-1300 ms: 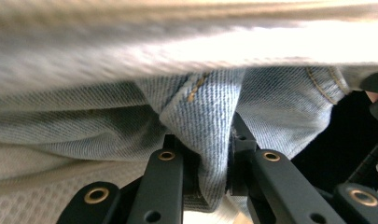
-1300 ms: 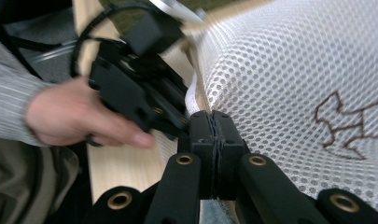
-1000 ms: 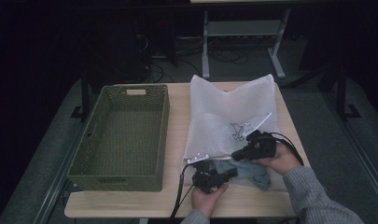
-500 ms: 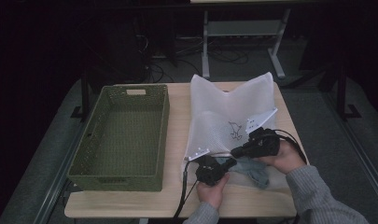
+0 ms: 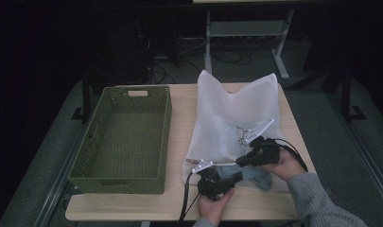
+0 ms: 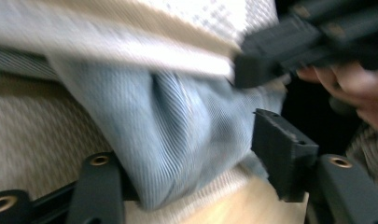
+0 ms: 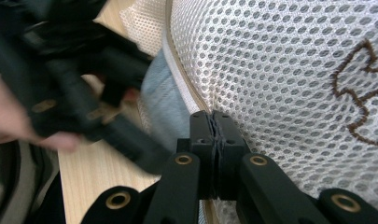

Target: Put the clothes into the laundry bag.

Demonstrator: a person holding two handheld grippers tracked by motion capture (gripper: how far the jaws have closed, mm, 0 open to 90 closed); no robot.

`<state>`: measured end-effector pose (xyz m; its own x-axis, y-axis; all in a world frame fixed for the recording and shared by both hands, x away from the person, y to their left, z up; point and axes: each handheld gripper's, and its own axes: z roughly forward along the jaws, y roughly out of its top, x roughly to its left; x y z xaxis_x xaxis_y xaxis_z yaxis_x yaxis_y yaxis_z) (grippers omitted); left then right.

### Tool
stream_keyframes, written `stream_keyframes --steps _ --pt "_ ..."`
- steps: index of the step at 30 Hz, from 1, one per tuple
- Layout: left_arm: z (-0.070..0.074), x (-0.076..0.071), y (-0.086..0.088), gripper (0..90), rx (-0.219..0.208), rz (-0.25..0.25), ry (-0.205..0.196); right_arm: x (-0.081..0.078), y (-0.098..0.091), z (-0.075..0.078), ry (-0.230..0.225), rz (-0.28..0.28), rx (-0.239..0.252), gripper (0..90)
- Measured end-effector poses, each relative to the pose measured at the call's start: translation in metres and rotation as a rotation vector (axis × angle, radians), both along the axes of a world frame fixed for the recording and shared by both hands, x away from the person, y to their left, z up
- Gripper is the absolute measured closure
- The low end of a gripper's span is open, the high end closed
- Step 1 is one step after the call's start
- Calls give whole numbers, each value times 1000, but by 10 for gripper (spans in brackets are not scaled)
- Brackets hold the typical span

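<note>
A white mesh laundry bag [image 5: 231, 118] lies flat on the table's right half, its open mouth toward the near edge. A light-blue ribbed cloth [image 5: 253, 175] sticks out of that mouth, crumpled, by the near right corner.

On the desk [image 5: 179, 118], a basket [image 5: 125, 137] sits to the left and a mesh bag [image 5: 231, 118] lies flat to the right, well apart. A folded cloth [image 5: 253, 176] lies at the bag's near edge, partly inside it. The left claw [image 5: 234, 178] is at the cloth; the right claw [image 5: 240, 161] is at the bag's edge, just behind it.
</note>
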<state>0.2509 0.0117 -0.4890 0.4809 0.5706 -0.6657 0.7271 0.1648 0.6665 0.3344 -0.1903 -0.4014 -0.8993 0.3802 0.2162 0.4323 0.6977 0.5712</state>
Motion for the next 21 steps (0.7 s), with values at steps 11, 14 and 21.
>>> stream_keyframes --steps 11,14,21 --pt "0 12 3 793 -8 -4 -5 -8 -21 22 -85 -7 19 708" --pt "2 11 4 835 -2 -19 -25 -10 -34 21 -126 -47 -1 657" --pt "4 4 3 846 -2 -48 -37 -9 -26 3 -142 -5 -55 654"
